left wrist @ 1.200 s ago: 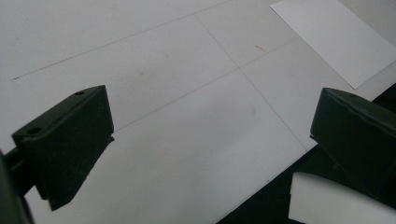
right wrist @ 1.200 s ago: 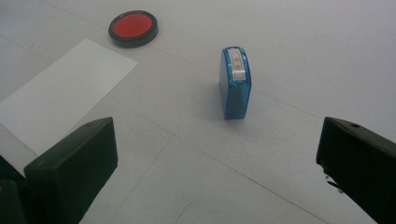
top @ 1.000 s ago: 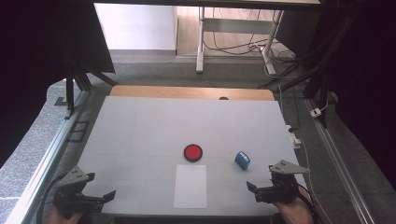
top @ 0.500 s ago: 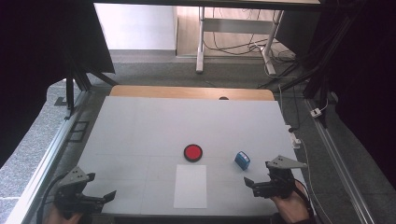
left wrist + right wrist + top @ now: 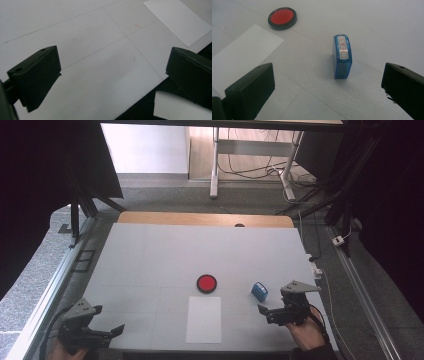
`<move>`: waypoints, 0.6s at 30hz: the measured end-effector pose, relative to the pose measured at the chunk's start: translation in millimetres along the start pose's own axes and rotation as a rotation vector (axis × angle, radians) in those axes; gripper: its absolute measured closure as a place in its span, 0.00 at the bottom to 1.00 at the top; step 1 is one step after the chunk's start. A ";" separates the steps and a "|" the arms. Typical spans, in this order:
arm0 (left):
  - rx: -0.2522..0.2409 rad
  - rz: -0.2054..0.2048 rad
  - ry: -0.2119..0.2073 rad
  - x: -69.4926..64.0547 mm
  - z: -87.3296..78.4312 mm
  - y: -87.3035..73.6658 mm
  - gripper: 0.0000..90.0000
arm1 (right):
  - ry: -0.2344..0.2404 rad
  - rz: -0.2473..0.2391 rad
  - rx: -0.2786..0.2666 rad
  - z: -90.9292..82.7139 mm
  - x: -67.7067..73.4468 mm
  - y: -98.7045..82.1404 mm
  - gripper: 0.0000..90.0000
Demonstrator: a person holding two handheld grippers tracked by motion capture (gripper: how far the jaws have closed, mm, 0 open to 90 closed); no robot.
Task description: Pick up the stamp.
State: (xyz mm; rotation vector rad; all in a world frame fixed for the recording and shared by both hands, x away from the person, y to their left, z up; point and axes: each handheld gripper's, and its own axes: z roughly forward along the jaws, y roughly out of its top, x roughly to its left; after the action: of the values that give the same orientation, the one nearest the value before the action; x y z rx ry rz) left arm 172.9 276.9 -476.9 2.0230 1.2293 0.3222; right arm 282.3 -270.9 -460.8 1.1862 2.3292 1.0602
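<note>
In the high view, the white table (image 5: 150,255) takes up the middle of the frame. The blue stamp (image 5: 259,291) stands right of centre in the lower half, with the round red ink pad (image 5: 206,283) to its left and a white sheet of paper (image 5: 204,319) below the pad. The right gripper (image 5: 267,312) sits at the lower right, just below the stamp and apart from it, its jaws spread. The left gripper (image 5: 112,332) rests at the lower left corner, well away from all three things, jaws likewise spread.

In the left gripper view, the two black jaws stand wide apart at the lower left and right edges, with bare table between them. A corner of the paper (image 5: 177,20) lies at the upper right.

In the right gripper view, the jaws stand wide apart at the bottom corners, holding nothing. The stamp (image 5: 342,56) stands upright just right of centre, beyond the gap between them and touching neither. The ink pad (image 5: 282,17) lies at the upper left and the paper (image 5: 244,55) at the left edge.
</note>
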 end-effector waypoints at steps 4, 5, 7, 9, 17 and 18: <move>0.002 0.000 0.000 -0.2 0.3 0.1 0.00 | -0.017 0.014 0.023 7.5 -2.4 0.0 0.00; 0.002 0.000 0.000 -0.2 0.3 0.1 0.00 | -0.020 0.015 0.029 8.6 -2.9 0.8 0.00; 0.001 0.000 0.002 -0.4 0.6 0.1 0.00 | -0.018 0.021 0.028 12.4 -4.5 3.7 0.00; 0.003 0.000 0.000 -0.2 0.6 0.2 0.00 | -0.018 0.019 0.036 14.9 -5.8 6.3 0.00; 0.002 -0.001 0.001 -0.3 0.7 0.2 0.00 | -0.025 -0.005 0.085 28.4 -9.0 12.1 0.00; 0.002 -0.001 0.001 -0.3 0.7 0.2 0.00 | -0.025 -0.005 0.085 28.4 -9.0 12.1 0.00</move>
State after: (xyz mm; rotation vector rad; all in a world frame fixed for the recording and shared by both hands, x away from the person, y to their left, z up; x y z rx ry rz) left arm 173.2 276.3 -477.2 2.0243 1.2316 0.3222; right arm 310.6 -260.0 -471.4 1.2169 2.3781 0.9474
